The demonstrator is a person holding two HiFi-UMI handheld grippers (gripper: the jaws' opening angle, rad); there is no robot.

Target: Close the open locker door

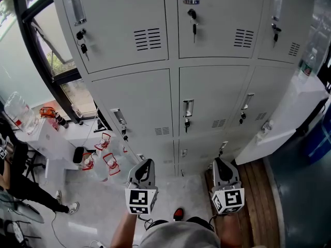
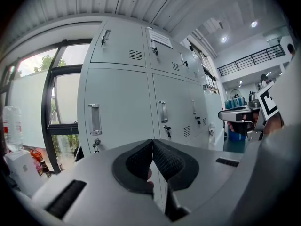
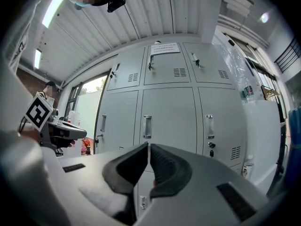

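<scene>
- The open door (image 1: 292, 110), a pale grey flat metal panel, stands out from the right end of the pale grey metal locker cabinet (image 1: 139, 99). It lies to the right of both claws.
- In the head view the long axis of this panel slants from beside the right gripper (image 1: 220, 163) up toward the right edge of the picture. A small latch (image 1: 266, 127) sits on the nearer part, so we judge that the free edge is the end toward us.
- The right gripper is near the door. The left gripper (image 1: 146, 164) is on the far side of the right one, well apart from the door, so we think the push belongs to the right hand.
- The left gripper (image 2: 152, 141) has its dark pads together at the tips, with nothing between them.
- The right gripper (image 3: 148, 145) is also closed on itself and empty.
- We count one open door and two grippers. In the head view we count six shut doors (image 1: 212, 99) in two rows of three. A lower row is partly hidden.
- We judge that the door must swing leftward, back to the cabinet front.
</scene>
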